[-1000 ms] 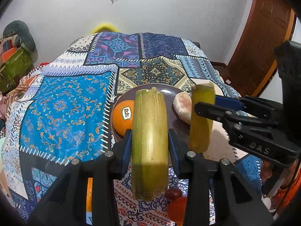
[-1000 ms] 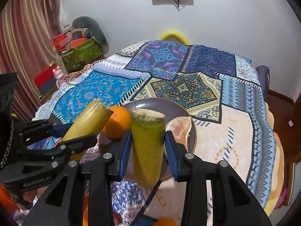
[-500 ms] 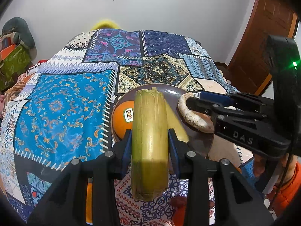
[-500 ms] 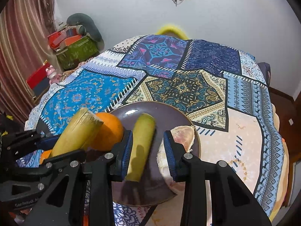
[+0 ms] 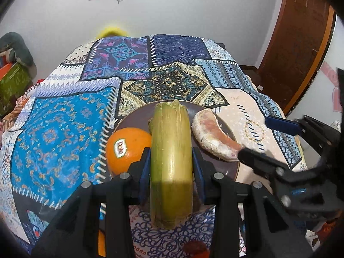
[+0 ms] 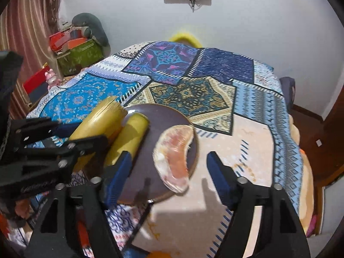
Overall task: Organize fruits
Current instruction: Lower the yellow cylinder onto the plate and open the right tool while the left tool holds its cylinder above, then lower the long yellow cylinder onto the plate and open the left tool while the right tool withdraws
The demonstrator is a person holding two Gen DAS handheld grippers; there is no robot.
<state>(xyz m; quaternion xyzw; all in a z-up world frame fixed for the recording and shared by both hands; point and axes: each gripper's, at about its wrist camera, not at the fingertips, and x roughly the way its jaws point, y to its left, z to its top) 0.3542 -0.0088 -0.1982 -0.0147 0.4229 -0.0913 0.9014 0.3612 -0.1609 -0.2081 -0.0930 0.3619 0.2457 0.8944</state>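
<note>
A brown plate (image 5: 137,118) on the patchwork cloth carries an orange (image 5: 126,148) with a sticker and a peeled pomelo segment (image 5: 212,137). My left gripper (image 5: 171,161) is shut on a yellow-green sugarcane piece (image 5: 171,142), held lengthwise over the plate's near rim. In the right wrist view a second cane piece (image 6: 129,137) lies on the plate (image 6: 167,116), left of the pomelo segment (image 6: 174,150). My right gripper (image 6: 169,161) hovers over the plate's near edge; its jaws are opening with nothing pressed between them. The left gripper (image 6: 64,137) and its cane (image 6: 99,120) show at the left.
A small red fruit (image 5: 195,249) and an orange one (image 5: 101,243) lie on the cloth below the left gripper. The patterned cloth (image 5: 64,129) stretches far and left. A green box (image 6: 79,53) and a curtain stand at left, a wooden door (image 5: 301,43) at right.
The right gripper laid its cane piece down on the plate, then its jaws spread wide and drew back. The left gripper, still holding its cane, moved slightly closer over the plate.
</note>
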